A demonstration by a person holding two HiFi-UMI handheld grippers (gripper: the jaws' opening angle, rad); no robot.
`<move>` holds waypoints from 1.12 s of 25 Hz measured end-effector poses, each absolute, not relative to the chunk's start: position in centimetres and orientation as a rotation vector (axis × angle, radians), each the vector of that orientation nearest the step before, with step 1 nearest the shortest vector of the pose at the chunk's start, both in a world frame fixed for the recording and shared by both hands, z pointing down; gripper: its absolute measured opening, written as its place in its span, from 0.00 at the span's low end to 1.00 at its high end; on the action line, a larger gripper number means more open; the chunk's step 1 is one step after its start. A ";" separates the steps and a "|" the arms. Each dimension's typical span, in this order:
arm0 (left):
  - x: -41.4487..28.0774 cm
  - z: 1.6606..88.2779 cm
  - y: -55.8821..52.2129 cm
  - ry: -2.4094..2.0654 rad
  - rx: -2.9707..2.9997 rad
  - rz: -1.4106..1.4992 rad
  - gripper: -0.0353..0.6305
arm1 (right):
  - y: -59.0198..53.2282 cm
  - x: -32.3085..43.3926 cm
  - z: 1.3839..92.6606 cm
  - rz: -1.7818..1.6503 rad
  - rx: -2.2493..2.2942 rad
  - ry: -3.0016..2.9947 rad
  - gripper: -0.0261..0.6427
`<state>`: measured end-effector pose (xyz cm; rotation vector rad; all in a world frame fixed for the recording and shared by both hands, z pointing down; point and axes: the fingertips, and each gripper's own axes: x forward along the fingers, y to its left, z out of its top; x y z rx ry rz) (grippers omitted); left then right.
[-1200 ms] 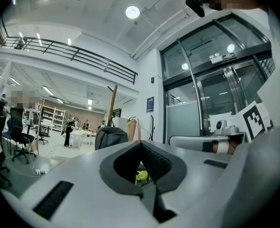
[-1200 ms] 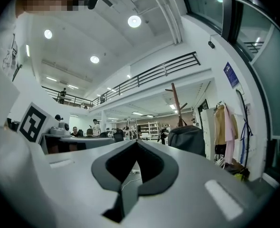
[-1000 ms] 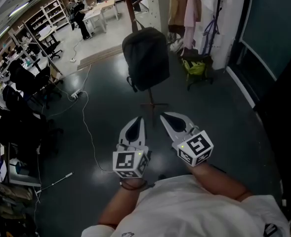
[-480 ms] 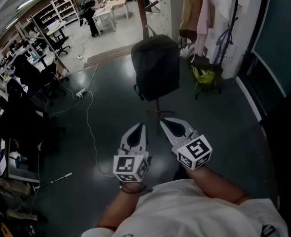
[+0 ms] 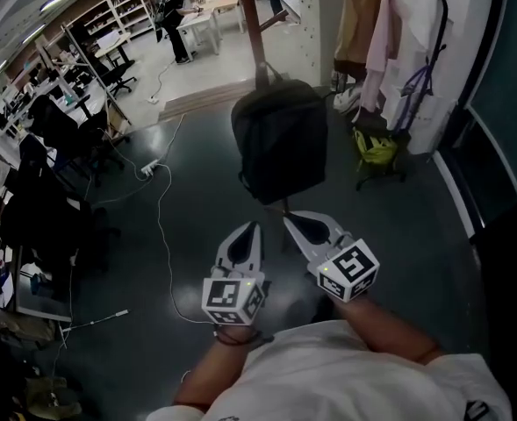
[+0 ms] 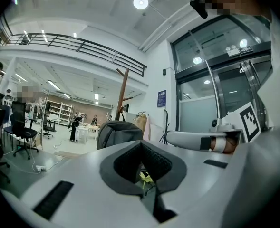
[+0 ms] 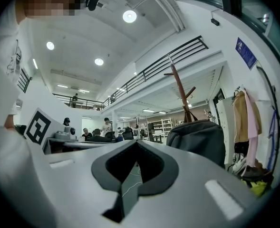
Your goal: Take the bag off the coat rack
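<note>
Two grippers sit low in centre frame, left gripper and right gripper, fingers clenched shut on nothing. Up ahead, the dark grey fabric backpack hangs upright on the brown wooden coat rack, top centre, apart from both; the right looks nearer.

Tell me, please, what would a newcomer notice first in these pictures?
A dark backpack hangs on a wooden coat rack at the middle of the head view. Below it, the left gripper and right gripper point toward it, both shut and empty. At upper right hang coats.
</note>
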<state>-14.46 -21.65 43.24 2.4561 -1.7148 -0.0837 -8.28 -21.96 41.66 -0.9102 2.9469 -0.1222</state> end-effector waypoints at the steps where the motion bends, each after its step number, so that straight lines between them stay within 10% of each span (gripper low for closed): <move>1: -13.9 43.2 -22.7 -1.718 2.456 -0.083 0.06 | -23.0 -7.8 41.6 -0.118 -0.901 2.948 0.03; 28: -8.0 40.3 -42.6 -1.717 2.459 -0.073 0.06 | -44.4 -2.8 38.6 0.012 -0.768 3.064 0.03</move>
